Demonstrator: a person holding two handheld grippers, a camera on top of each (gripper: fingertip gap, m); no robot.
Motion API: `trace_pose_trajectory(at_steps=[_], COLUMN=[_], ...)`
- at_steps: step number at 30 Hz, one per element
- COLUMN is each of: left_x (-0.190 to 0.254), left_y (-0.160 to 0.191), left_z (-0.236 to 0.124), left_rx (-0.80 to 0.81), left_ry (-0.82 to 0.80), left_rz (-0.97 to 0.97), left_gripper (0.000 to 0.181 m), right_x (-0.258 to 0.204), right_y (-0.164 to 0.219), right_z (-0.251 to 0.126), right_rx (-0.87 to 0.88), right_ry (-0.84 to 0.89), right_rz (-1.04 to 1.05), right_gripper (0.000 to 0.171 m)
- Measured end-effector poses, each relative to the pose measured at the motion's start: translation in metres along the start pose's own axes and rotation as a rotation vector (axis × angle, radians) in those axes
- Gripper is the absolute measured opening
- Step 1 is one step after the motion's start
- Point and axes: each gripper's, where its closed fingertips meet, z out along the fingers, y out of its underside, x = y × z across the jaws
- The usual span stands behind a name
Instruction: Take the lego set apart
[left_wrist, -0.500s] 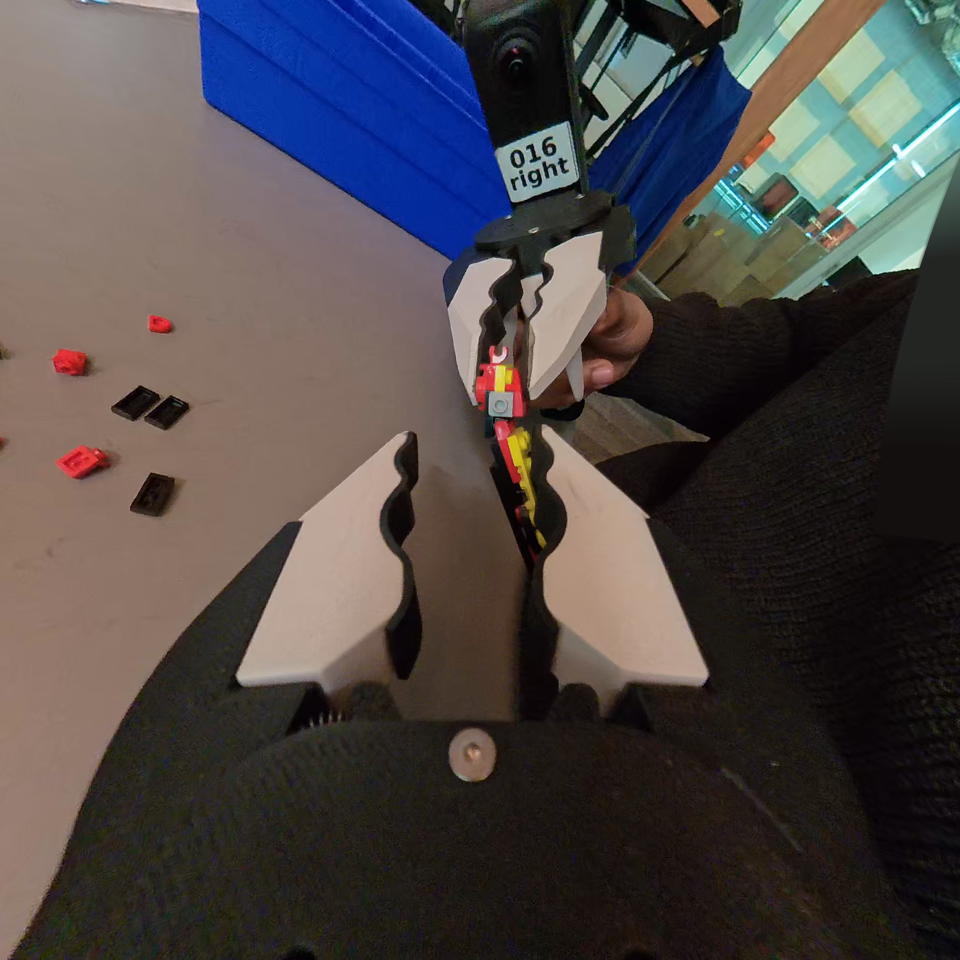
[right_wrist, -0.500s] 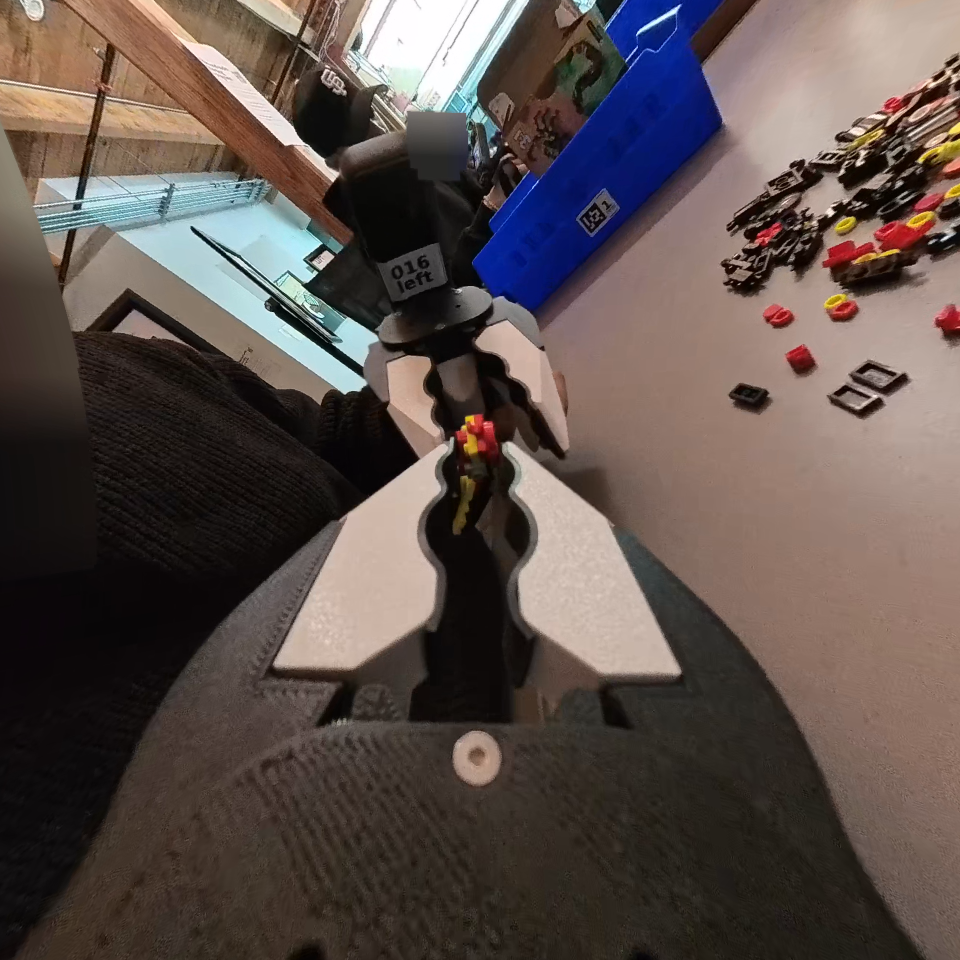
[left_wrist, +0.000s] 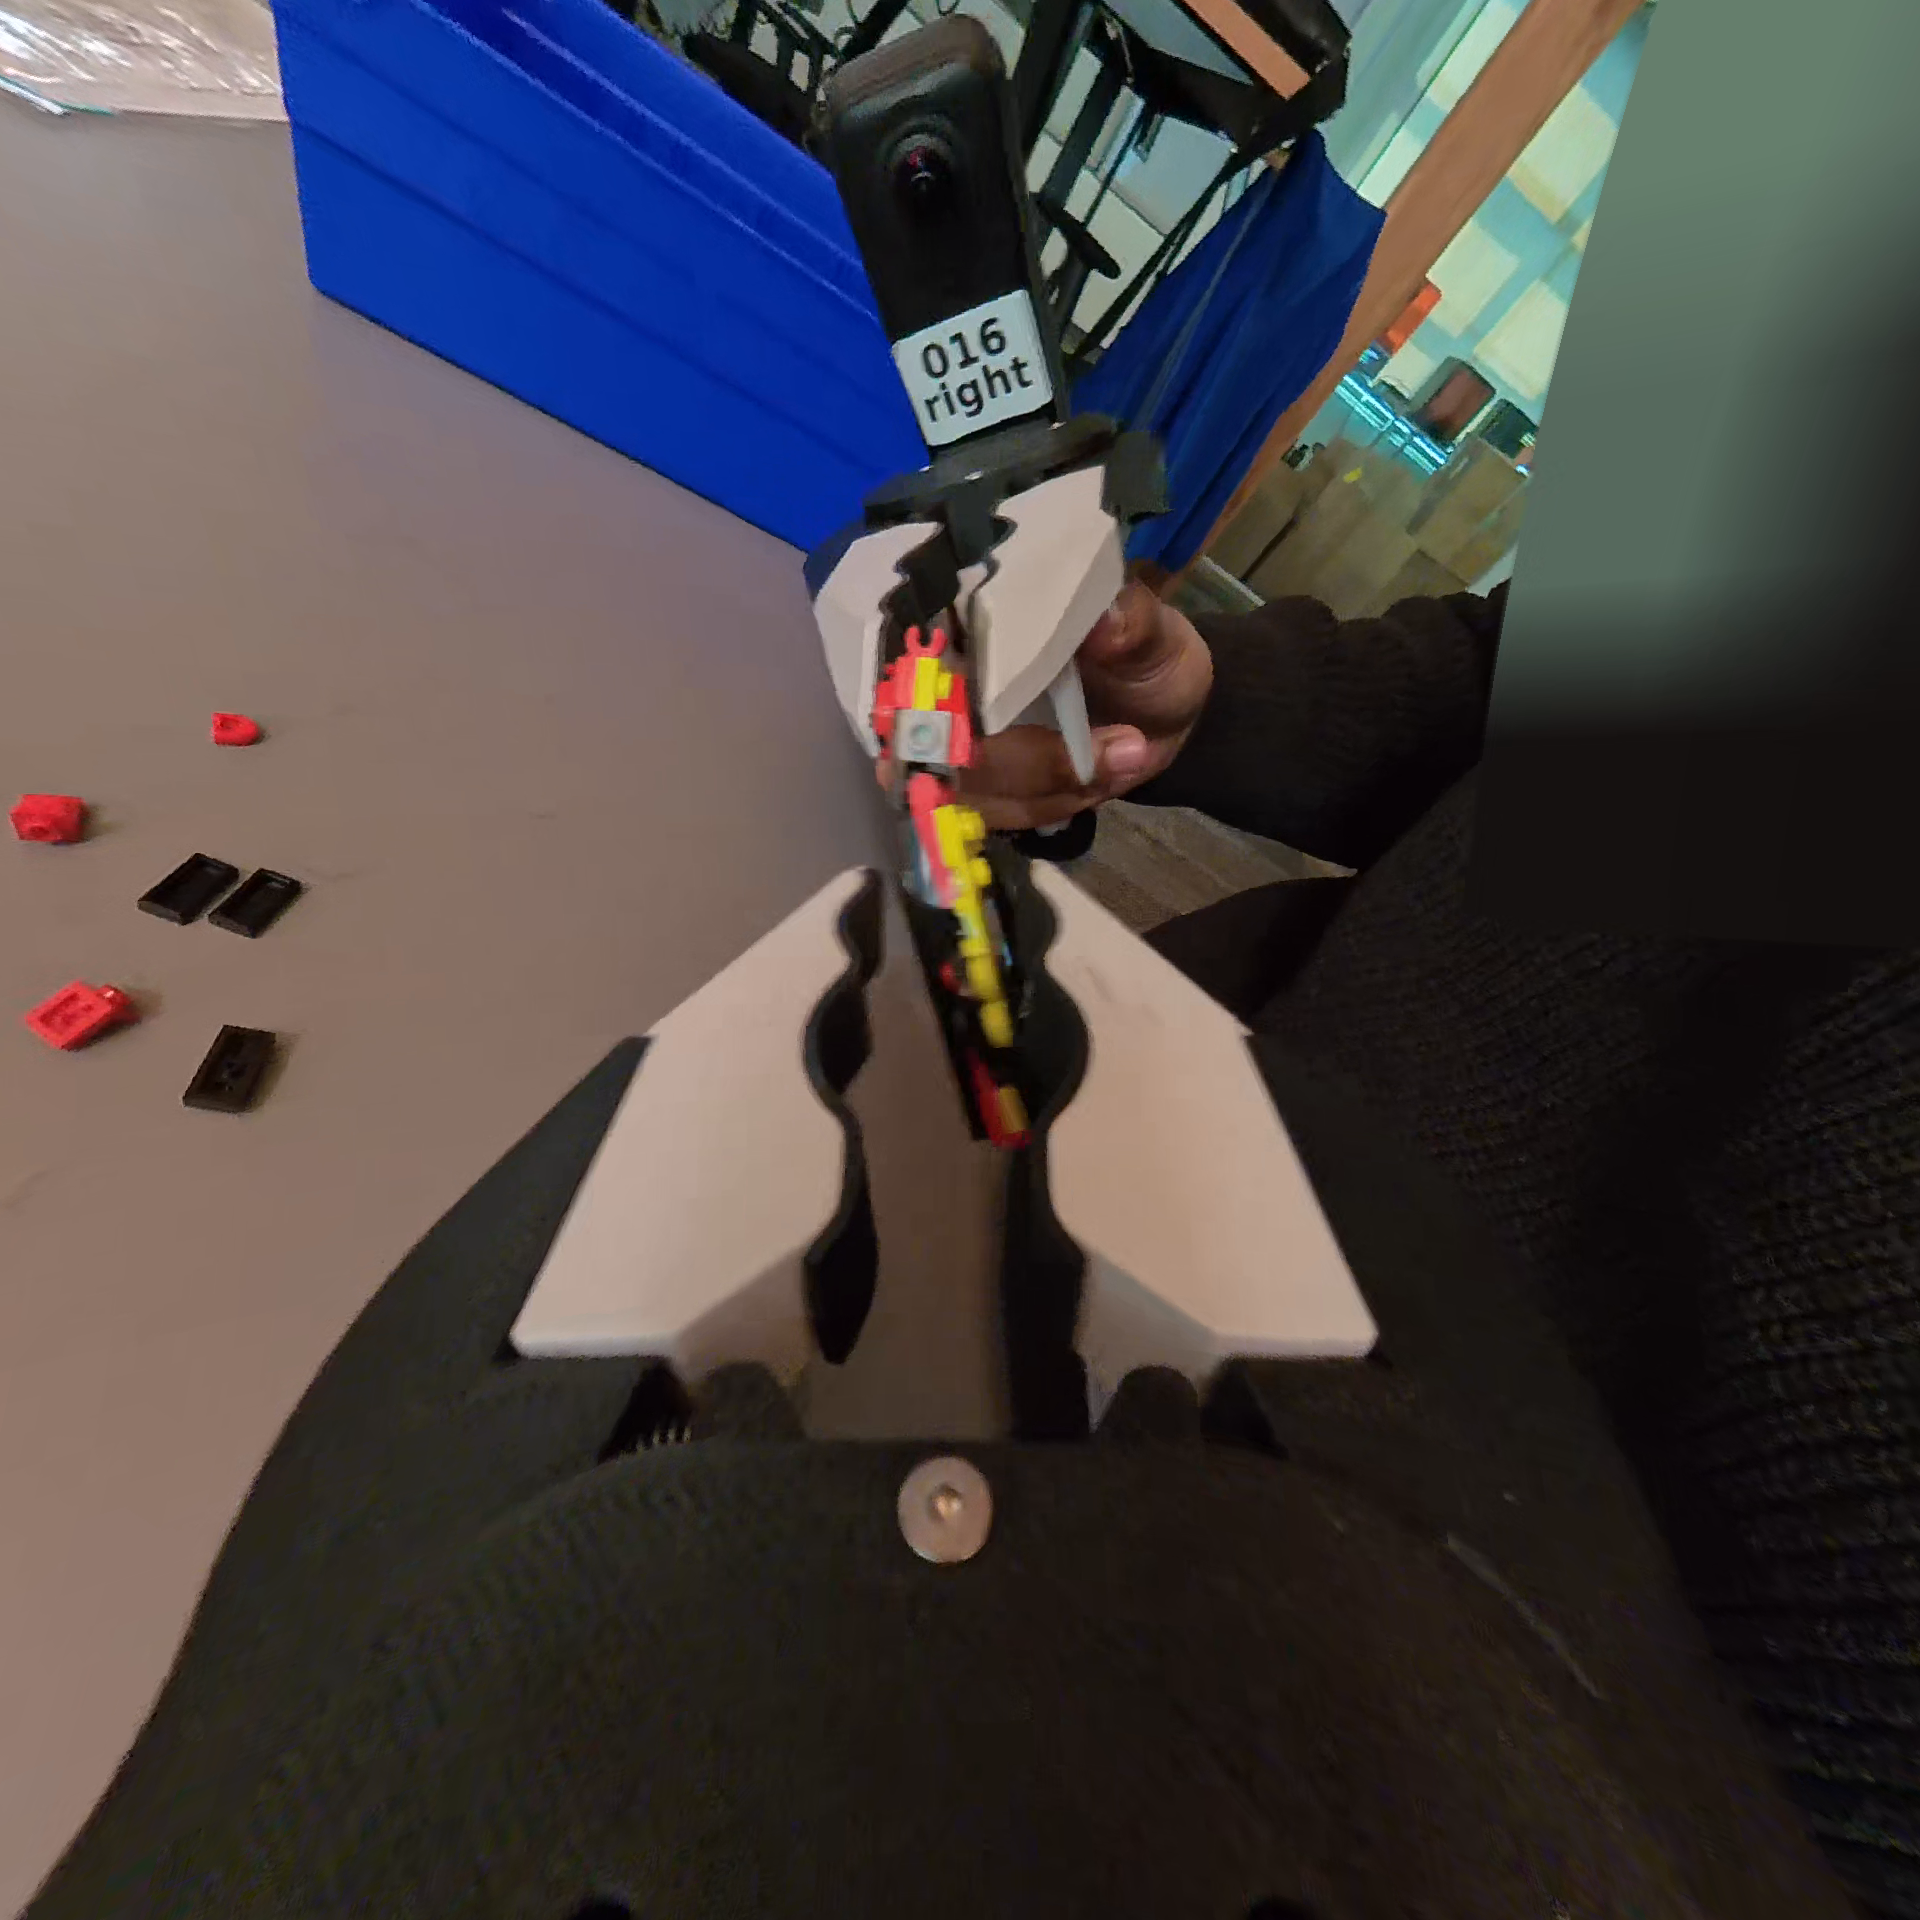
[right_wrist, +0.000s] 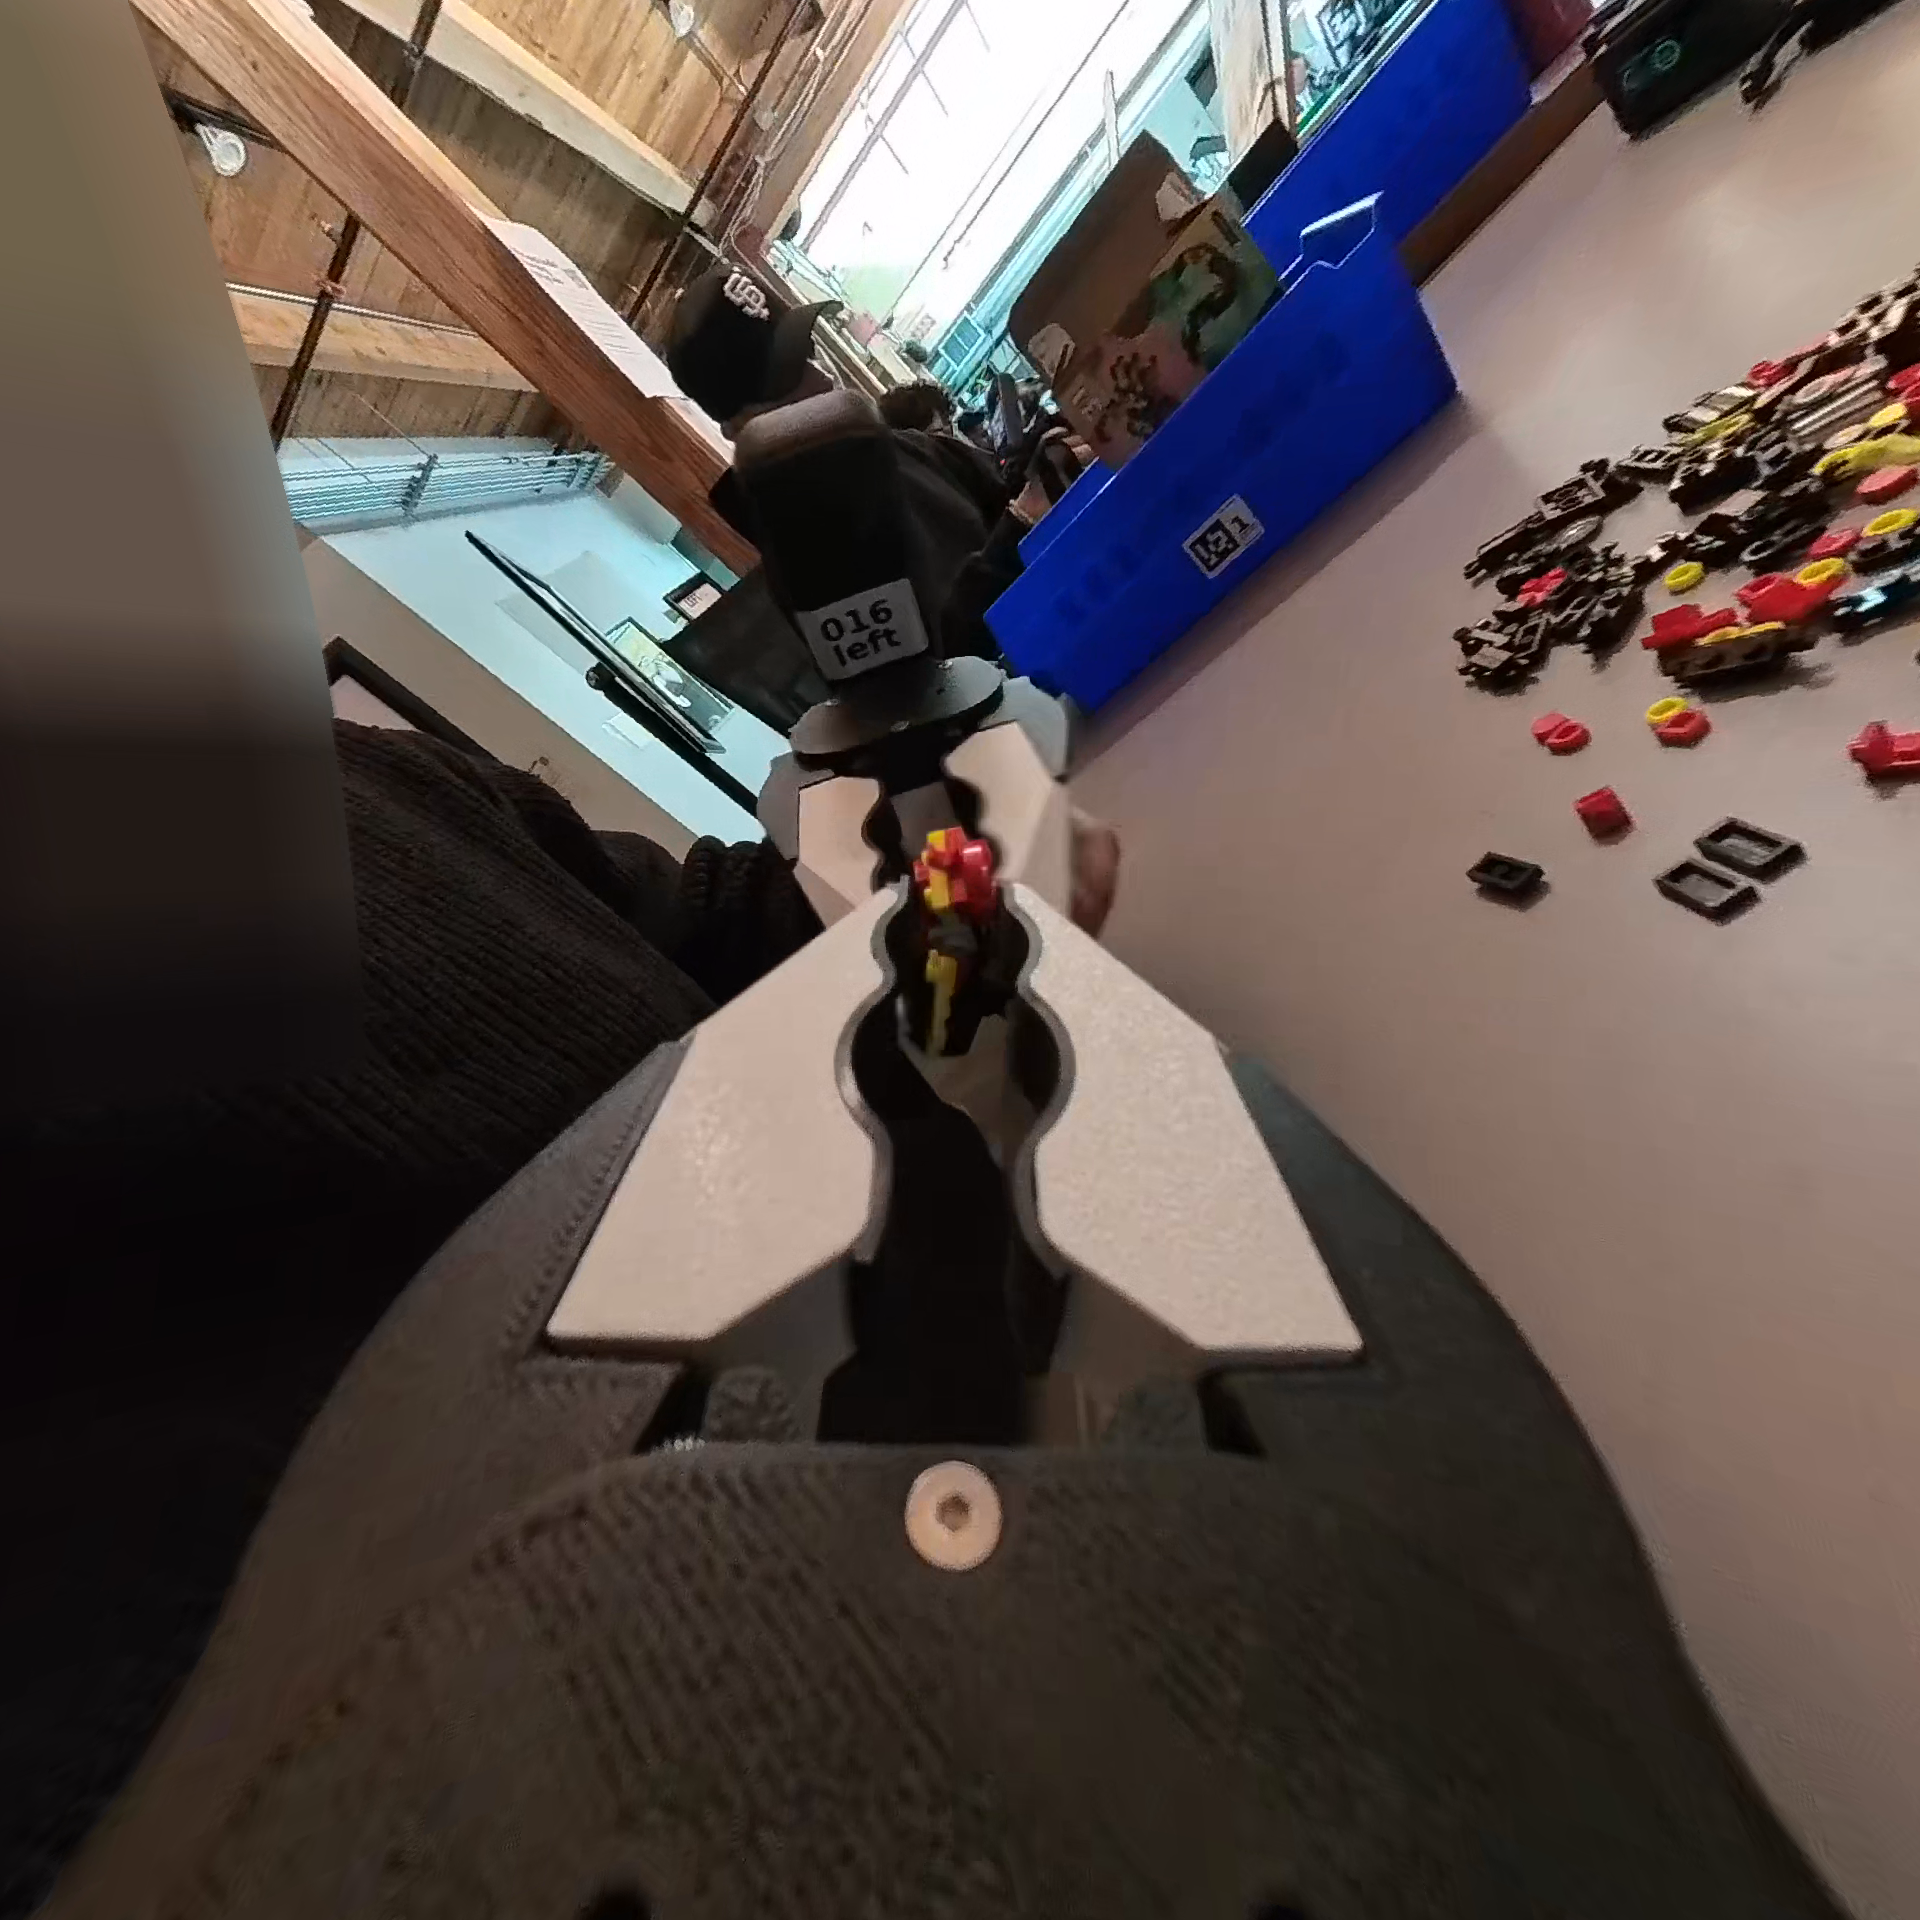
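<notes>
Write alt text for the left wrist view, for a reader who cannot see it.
A red, yellow and black lego assembly is held in the air between two grey-fingered grippers: the right gripper clamps its far end, while the left gripper sits partly open around its near end. Left of them, loose red and black pieces lie on the grey table before a blue bin.
</notes>
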Motion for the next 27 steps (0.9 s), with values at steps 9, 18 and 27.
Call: trace_pose_trajectory(at_steps=[9,18,27], left_x=[0.008,0.0,-0.01], left_y=[0.002,-0.003,-0.006], left_z=[-0.001,-0.004,-0.007], left_rx=[-0.007,0.007,-0.009], left_ry=[0.019,-0.052,-0.159], left_rz=[0.086,0.151,0.204], left_gripper=[0.022,0.019,0.018], right_x=[-0.002,0.001,0.006], right_y=[0.003,0.004,-0.004], right_z=[-0.002,-0.004,-0.005], right_rx=[0.04,0.011,0.027], right_ry=[-0.202,-0.158,0.02], right_rz=[0.333,0.294,0.056], right_gripper=[0.015,0.016,0.011])
